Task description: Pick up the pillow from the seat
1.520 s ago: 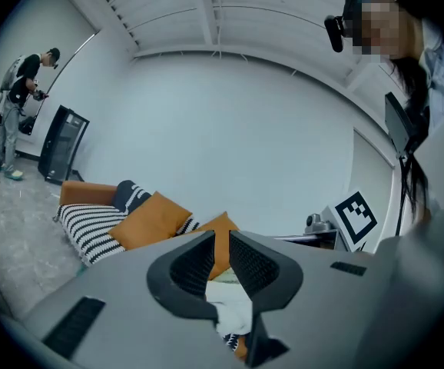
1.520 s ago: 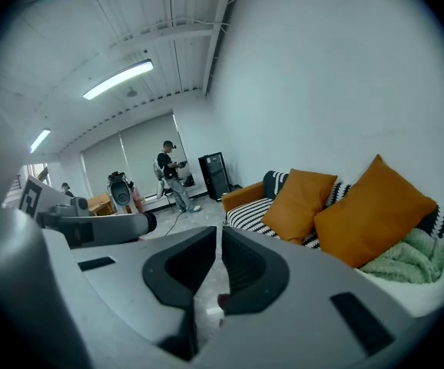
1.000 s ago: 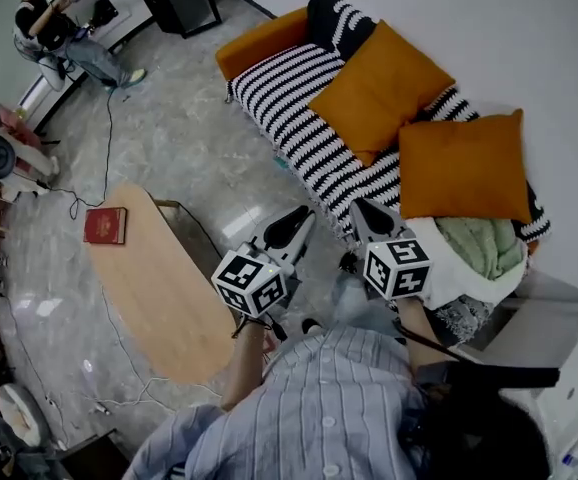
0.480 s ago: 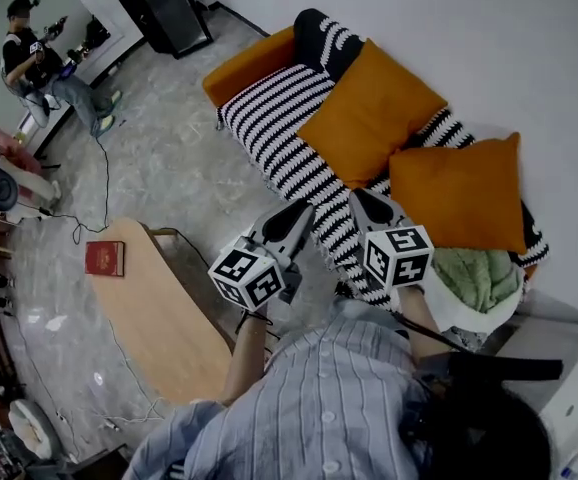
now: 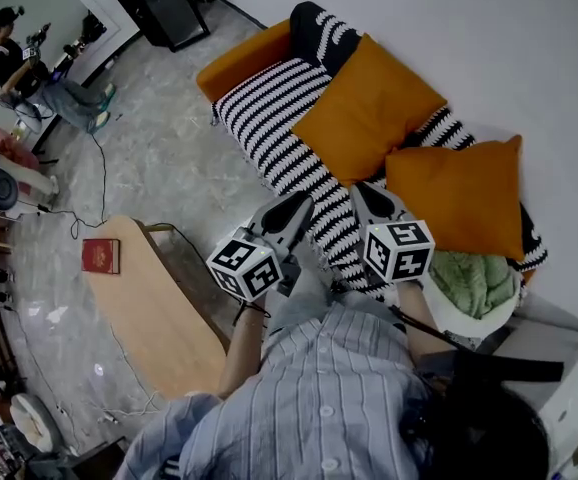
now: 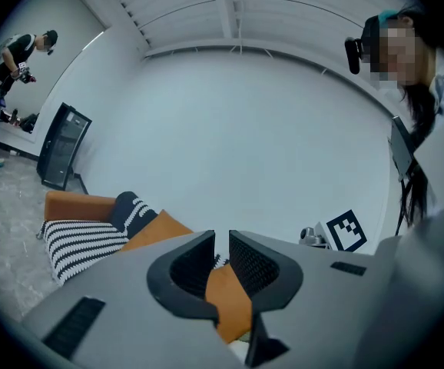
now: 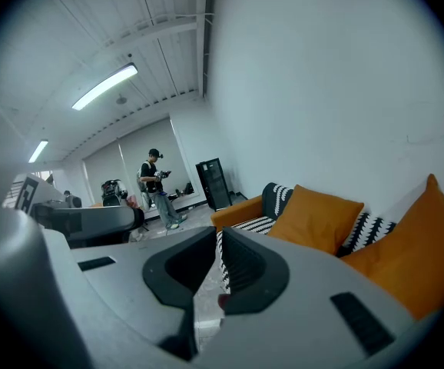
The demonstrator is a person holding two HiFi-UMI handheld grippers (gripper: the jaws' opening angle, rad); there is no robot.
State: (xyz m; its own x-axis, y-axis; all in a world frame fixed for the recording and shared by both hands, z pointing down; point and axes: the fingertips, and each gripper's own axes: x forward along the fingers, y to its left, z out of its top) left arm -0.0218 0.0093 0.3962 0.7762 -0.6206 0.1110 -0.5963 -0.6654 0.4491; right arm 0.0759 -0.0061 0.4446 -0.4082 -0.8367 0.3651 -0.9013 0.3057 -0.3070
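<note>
While left gripper [image 5: 297,206] and right gripper [image 5: 362,194] hang above sofa [image 5: 269,108] front edge, both claws pressed together, empty. Left pillow [image 5: 374,108]: plain orange, square, plump, on striped seat against backrest. Right pillow [image 5: 456,196]: same look, beside green blanket [image 5: 479,268].

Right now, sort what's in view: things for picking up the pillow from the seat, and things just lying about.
For the job: near pillow, far pillow, striped seat, left tongs, right tongs, both shut and empty.
Lying about: red book, table, green blanket, black cabinet.
</note>
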